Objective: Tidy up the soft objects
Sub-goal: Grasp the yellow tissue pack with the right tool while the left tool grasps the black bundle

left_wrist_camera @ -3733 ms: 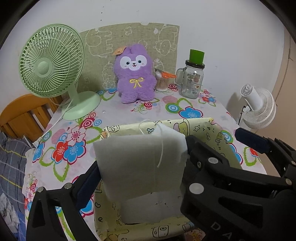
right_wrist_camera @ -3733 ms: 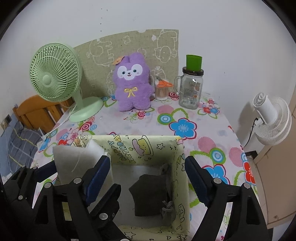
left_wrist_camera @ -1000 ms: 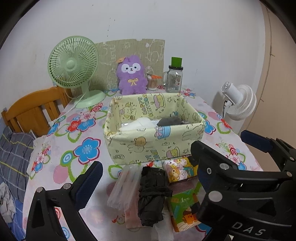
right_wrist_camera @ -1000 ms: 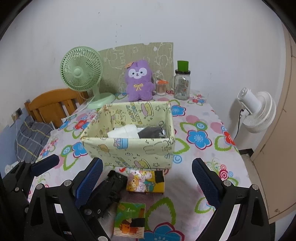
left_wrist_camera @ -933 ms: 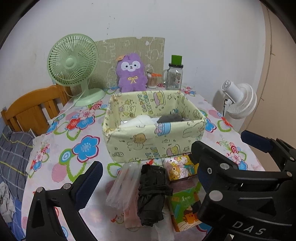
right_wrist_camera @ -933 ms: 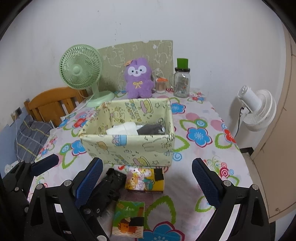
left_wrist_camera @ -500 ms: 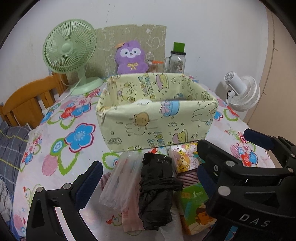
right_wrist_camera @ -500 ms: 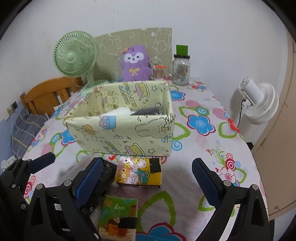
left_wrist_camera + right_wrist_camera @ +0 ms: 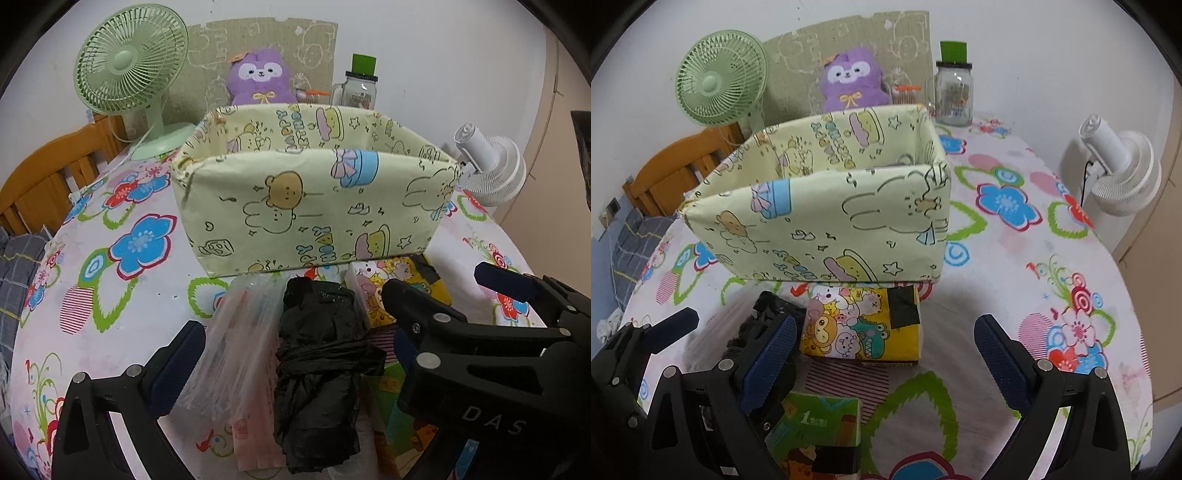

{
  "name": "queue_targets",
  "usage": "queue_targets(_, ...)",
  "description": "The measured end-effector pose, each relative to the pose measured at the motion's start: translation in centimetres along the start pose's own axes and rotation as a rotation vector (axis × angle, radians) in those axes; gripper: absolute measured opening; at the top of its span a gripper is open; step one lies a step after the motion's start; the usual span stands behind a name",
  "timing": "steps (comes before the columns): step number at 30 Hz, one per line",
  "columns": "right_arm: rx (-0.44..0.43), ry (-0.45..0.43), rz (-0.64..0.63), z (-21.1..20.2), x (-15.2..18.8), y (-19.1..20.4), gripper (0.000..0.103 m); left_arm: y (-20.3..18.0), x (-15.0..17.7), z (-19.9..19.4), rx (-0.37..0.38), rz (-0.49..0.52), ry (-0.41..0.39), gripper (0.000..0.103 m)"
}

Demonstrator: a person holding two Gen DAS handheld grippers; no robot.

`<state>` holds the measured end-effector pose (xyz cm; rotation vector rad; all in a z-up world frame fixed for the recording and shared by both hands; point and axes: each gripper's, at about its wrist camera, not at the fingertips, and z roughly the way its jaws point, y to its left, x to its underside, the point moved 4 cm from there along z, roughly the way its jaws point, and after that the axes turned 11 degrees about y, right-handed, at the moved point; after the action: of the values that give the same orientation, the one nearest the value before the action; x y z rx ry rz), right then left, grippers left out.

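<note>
Left gripper [image 9: 291,328] spread wide over crumpled black plastic bag [image 9: 321,373]; right gripper [image 9: 882,347] spread wide over yellow cartoon-print tissue pack [image 9: 860,325].

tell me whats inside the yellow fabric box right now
Only the printed inner walls of the fabric box show. Its near wall hides the floor and any contents from both wrist views.

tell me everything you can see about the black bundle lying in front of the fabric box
The black bundle looks like thin, crinkly black plastic, rolled and cinched by a twisted band around its middle. It lies flat on the flowered tablecloth, lengthwise toward the fabric box, not touching it. A clear plastic bag lies against its left side, and cartoon-printed packs sit to its right. The open left tool straddles it without gripping.
</note>
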<state>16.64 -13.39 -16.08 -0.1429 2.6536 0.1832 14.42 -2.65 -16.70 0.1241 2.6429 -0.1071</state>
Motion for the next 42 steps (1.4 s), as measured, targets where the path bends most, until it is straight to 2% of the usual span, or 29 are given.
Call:
queue_targets(10, 0.007, 0.063, -0.002, 2.2, -0.1, 0.3, 0.098, -0.1, 0.0, 1.3, -0.005, 0.010, 0.041, 0.096)
queue_targets(20, 0.020, 0.074, -0.014, 3.1, -0.5, 0.7, 0.102, -0.1, 0.0, 1.8, -0.034, 0.016, 0.042, 0.091)
queue_targets(28, 0.003, 0.086, -0.004, 3.7, -0.4, 1.0, 0.100, -0.3, 0.0, 1.7, -0.046, 0.018, 0.047, 0.091)
queue_targets(30, -0.031, 0.098, -0.004, 3.8, -0.3, 1.2, 0.085, -0.4, 0.0, 1.7, -0.047, 0.025, 0.052, 0.091)
queue_targets(31, -0.030, 0.104, -0.005, 3.9, -0.2, 1.2, 0.084, -0.5, 0.1, 1.8, -0.045, 0.031, 0.056, 0.091)
queue_targets(32, -0.011, 0.103, -0.017, 3.9, -0.2, 1.3, 0.078, -0.8, 0.1, 1.8, -0.044, 0.042, 0.057, 0.091)
queue_targets(33, 0.003, 0.105, -0.028, 3.9, -0.2, 1.4, 0.068, -1.0, 0.2, 1.8, -0.049, 0.051, 0.059, 0.093)
queue_targets(35, 0.018, 0.101, -0.031, 3.8, -0.2, 1.2, 0.062, -1.1, 0.2, 1.8, -0.043, 0.055, 0.055, 0.093)
queue_targets(40, -0.016, 0.099, -0.017, 3.6, -0.2, 0.7, 0.056, -1.5, 0.3, 1.5, -0.027, 0.060, 0.046, 0.093)
queue_targets(42, -0.037, 0.098, -0.018, 3.3, -0.2, 0.8, 0.045, -1.5, 0.3, 1.4, -0.023, 0.058, 0.049, 0.093)
